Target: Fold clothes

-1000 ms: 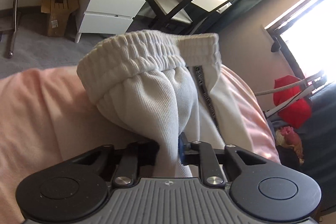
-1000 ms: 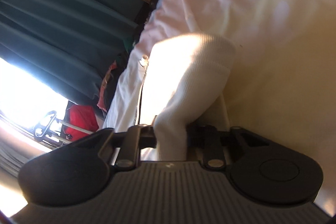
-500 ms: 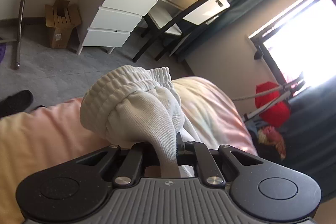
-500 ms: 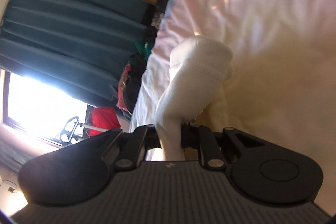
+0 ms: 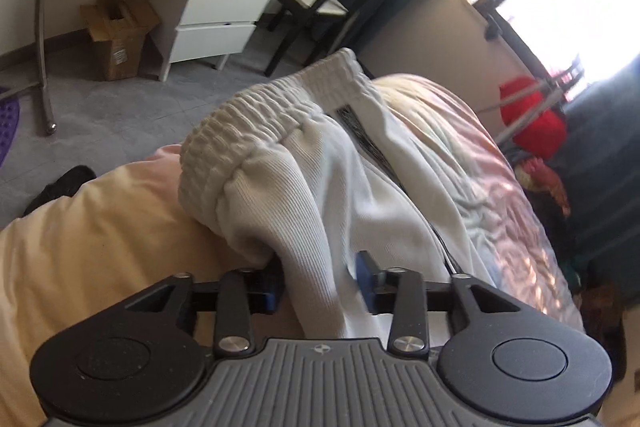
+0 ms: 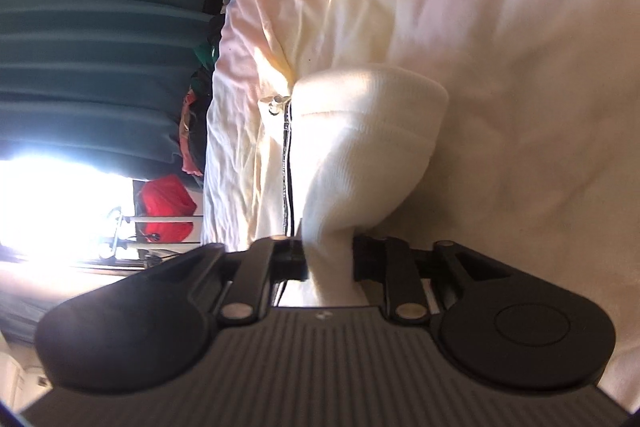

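The left gripper (image 5: 320,281) has its fingers set a moderate way apart, with a thick fold of the white trousers (image 5: 320,187) bunched between them; the ribbed cloth fills the gap and touches both blue-tipped fingers (image 5: 364,279). The elastic waistband (image 5: 272,111) arches up just ahead of the gripper (a dark stripe runs down the fabric to its right). The trousers lie on the pale pink and cream bedspread (image 5: 100,239), which fills the lower left of that view.

The right gripper (image 6: 330,259) is closed to a narrower gap around another bunch of the same trousers (image 6: 360,131), the cloth pinched between its black fingers (image 6: 290,259) and rising in a rounded hump in front. Here too the garment rests on the bedspread (image 6: 520,67).

Beyond the bed stand a white chest of drawers (image 5: 224,11), a cardboard box (image 5: 118,35) and dark curtains (image 6: 100,47).
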`<state>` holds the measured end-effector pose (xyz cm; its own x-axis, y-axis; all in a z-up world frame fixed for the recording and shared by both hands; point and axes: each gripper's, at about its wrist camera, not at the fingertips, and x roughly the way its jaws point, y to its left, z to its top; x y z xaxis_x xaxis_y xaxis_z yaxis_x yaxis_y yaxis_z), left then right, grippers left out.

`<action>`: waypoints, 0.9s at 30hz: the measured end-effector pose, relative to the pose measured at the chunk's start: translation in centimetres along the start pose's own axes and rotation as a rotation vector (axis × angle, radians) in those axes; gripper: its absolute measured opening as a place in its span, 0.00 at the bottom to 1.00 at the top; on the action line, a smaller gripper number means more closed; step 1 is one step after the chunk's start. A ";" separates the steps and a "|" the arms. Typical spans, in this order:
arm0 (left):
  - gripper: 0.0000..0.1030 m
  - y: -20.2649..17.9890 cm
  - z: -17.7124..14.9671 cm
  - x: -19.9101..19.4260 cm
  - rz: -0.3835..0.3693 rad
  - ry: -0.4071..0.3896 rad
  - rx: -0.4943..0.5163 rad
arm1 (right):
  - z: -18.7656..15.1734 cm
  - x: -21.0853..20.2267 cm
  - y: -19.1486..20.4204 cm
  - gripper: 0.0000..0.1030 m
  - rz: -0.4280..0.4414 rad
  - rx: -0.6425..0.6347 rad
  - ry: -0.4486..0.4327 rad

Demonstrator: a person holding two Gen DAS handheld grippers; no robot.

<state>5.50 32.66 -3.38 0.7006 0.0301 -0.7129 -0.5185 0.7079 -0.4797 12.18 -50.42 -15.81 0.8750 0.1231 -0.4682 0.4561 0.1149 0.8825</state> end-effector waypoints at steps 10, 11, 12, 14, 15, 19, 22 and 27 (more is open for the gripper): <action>0.77 -6.4 -2.9 -7.2 0.029 -0.156 0.260 | 0.8 2.3 -0.8 0.68 -0.030 -0.089 -0.054; 0.80 -7.6 -3.4 -7.5 0.022 -0.171 0.283 | 1.0 2.5 -0.9 0.62 -0.032 -0.100 -0.052; 0.80 -8.9 -3.8 -7.6 0.016 -0.185 0.305 | 1.3 2.7 -0.9 0.56 -0.036 -0.114 -0.052; 0.82 -11.5 -4.9 -7.7 -0.008 -0.202 0.351 | 1.7 2.9 -0.5 0.27 -0.064 -0.155 -0.060; 0.83 -12.8 -5.5 -7.4 -0.026 -0.197 0.367 | 1.7 2.8 -0.1 0.26 -0.068 -0.179 -0.068; 0.85 -18.0 -9.7 -4.3 -0.092 -0.133 0.456 | 1.4 2.1 1.5 0.22 -0.079 -0.267 -0.113; 0.85 -21.4 -13.5 -1.1 -0.093 -0.075 0.559 | 1.3 1.7 1.8 0.22 -0.069 -0.265 -0.133; 0.85 -24.1 -20.0 5.3 -0.056 -0.040 0.703 | 1.0 1.5 2.5 0.22 -0.101 -0.302 -0.149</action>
<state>11.88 1.69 -5.81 0.7417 -0.0032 -0.6708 -0.0510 0.9968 -0.0612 14.81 -50.91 -14.28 0.8519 -0.0460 -0.5216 0.4926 0.4081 0.7686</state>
